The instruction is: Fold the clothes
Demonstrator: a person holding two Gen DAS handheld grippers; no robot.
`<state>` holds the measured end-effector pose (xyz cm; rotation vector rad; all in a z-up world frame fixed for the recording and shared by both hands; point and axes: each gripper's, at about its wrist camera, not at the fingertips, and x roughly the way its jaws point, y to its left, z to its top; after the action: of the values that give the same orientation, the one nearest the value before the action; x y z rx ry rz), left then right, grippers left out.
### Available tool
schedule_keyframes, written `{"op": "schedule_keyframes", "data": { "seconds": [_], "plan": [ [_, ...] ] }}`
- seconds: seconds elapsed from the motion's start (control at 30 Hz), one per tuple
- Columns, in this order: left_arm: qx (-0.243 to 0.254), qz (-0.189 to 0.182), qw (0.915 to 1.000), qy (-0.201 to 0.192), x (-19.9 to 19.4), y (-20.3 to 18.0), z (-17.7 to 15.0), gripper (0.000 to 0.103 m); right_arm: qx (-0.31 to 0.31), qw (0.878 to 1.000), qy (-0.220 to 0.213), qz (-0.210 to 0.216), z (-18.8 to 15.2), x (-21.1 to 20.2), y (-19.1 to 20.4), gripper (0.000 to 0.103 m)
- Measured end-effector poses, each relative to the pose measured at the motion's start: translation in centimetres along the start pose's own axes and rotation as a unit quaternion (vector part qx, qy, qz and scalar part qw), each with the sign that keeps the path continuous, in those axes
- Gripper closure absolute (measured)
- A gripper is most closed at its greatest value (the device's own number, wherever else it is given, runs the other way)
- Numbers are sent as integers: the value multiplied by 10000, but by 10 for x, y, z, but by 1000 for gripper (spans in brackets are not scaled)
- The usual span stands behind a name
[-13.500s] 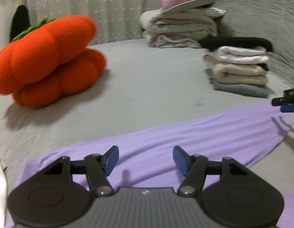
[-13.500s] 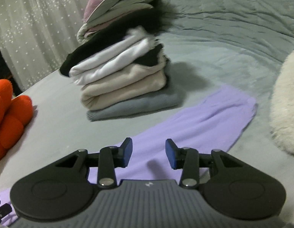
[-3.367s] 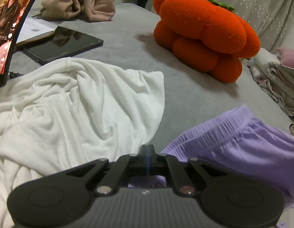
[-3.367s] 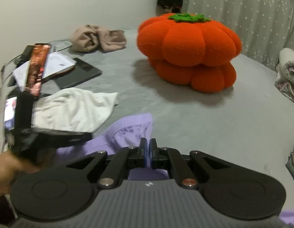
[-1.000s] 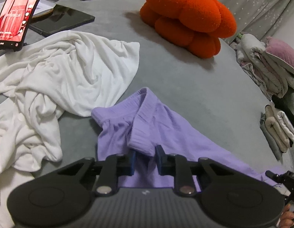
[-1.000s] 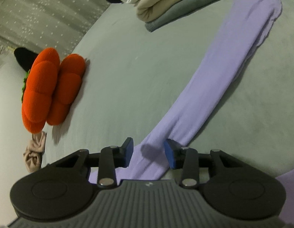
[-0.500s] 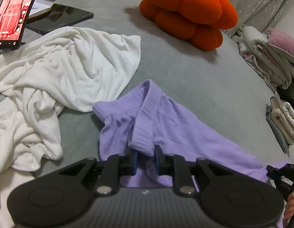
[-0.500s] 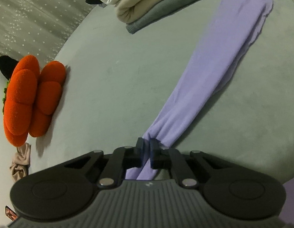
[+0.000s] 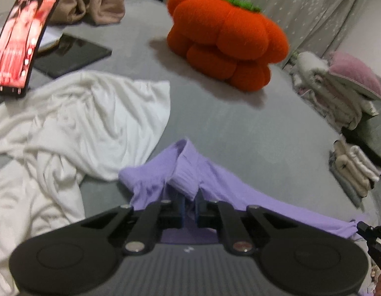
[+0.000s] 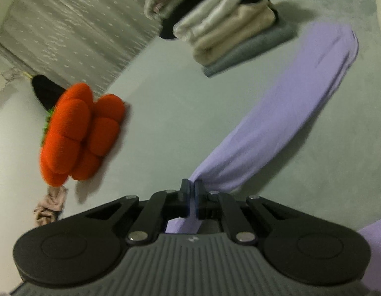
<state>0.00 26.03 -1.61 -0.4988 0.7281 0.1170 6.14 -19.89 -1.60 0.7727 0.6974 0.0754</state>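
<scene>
Both ends gripped, mid-fold on the purple trousers: the left hand-held gripper has its jaws nearly together, pinching the ribbed waistband, which is bunched and flipped over; the right hand-held gripper is clamped tight on a gathered bit of fabric further along the leg. The trousers lie on the grey bed, the leg stretched long and fairly flat toward the stack of folded clothes, cuff end just beside it. Likely next: lift both grips together and carry one end over the other, keeping the fabric taut so the waistband un-bunches. Soft thin knit, will sag. White garment crumpled just beside the waistband, orange pumpkin cushion well apart.
</scene>
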Motion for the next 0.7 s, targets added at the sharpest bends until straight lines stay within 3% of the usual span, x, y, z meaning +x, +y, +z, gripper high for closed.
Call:
{"op": "schedule_keyframes", "data": {
  "seconds": [0.13,0.37,0.7],
  "plan": [
    [-28,-165,9998,-114,-6,8,8,98,-272,9990,-203,280,-2,-19,8,99],
    [-82,-541,9984,119,-7,31,13,98,-833,9945,-358,518,-16,-50,15,99],
    [253,-640,9963,515,-2,55,5,98,-1455,9884,56,425,-56,-62,2,99]
  ]
}}
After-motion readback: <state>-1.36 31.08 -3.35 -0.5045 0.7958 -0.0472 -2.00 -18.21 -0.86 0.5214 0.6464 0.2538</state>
